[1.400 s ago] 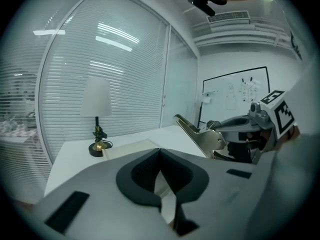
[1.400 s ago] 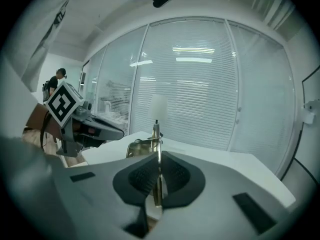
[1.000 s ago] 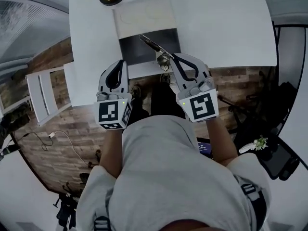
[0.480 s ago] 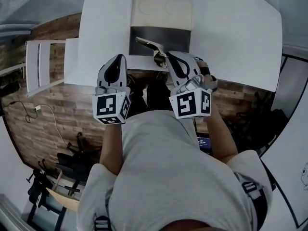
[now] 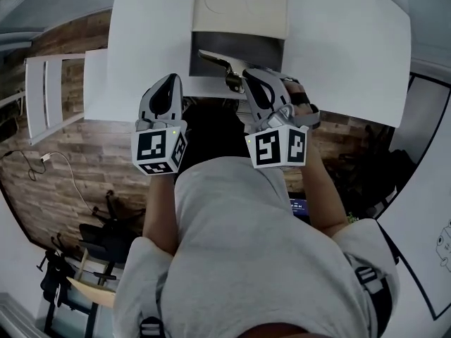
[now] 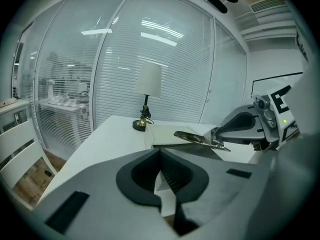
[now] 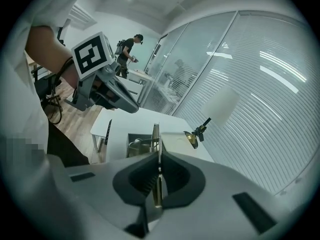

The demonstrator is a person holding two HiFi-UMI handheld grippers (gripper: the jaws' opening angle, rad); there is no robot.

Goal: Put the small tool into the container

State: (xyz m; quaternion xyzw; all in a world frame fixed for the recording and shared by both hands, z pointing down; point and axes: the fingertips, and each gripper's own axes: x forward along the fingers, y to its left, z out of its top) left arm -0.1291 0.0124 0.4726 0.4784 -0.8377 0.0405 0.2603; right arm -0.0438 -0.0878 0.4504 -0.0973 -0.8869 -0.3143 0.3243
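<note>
The small tool is a thin metal piece with a long blade. My right gripper is shut on it and holds it above the near edge of the container, a box with a dark inside and a beige lid lying behind it. In the right gripper view the tool stands on edge between the pads and points at the container. My left gripper hangs shut and empty to the left, at the table's front edge. From the left gripper view the tool sticks out of the right gripper.
The white table reaches left and right of the container. A table lamp stands at its far end before a glass wall with blinds. A white slatted rack stands on the wooden floor at left. A person is far off.
The head camera has swung, so the table sits differently in the picture. My right gripper has turned a little and edged left, still holding the tool at the container's near edge. The left gripper keeps its place.
</note>
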